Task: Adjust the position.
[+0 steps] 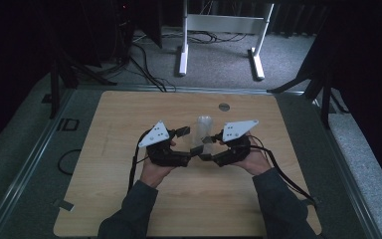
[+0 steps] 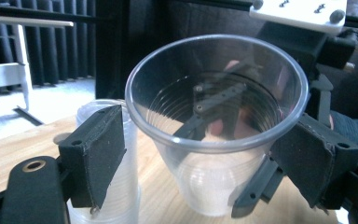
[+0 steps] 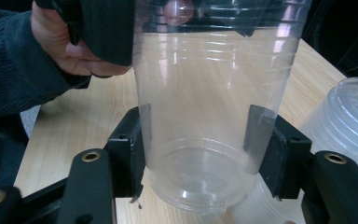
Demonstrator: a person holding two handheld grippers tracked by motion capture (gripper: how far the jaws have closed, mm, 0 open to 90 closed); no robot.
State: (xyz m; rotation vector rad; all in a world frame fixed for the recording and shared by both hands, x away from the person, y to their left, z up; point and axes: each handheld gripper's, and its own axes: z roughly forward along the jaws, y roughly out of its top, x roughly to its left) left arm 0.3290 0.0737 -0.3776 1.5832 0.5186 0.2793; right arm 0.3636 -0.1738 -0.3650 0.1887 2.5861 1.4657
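Clear plastic cup (image 3: 205, 116) upright at frame centre, base pinched by right claw (image 3: 200, 149); left claw (image 2: 205, 154) spread around its rim, not gripping. Cup stack (image 2: 105, 186) on counter (image 1: 129, 199) behind.

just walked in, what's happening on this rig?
A person at a wooden table works a handheld gripper in each hand around clear plastic cups. The right gripper is clamped on the lower body of a single clear cup, held above the table. The left gripper sits around that cup's rim end with its pads off the plastic, so it looks open. A stack of clear cups stands on the table just behind. It looks like one cup has been separated from the stack.
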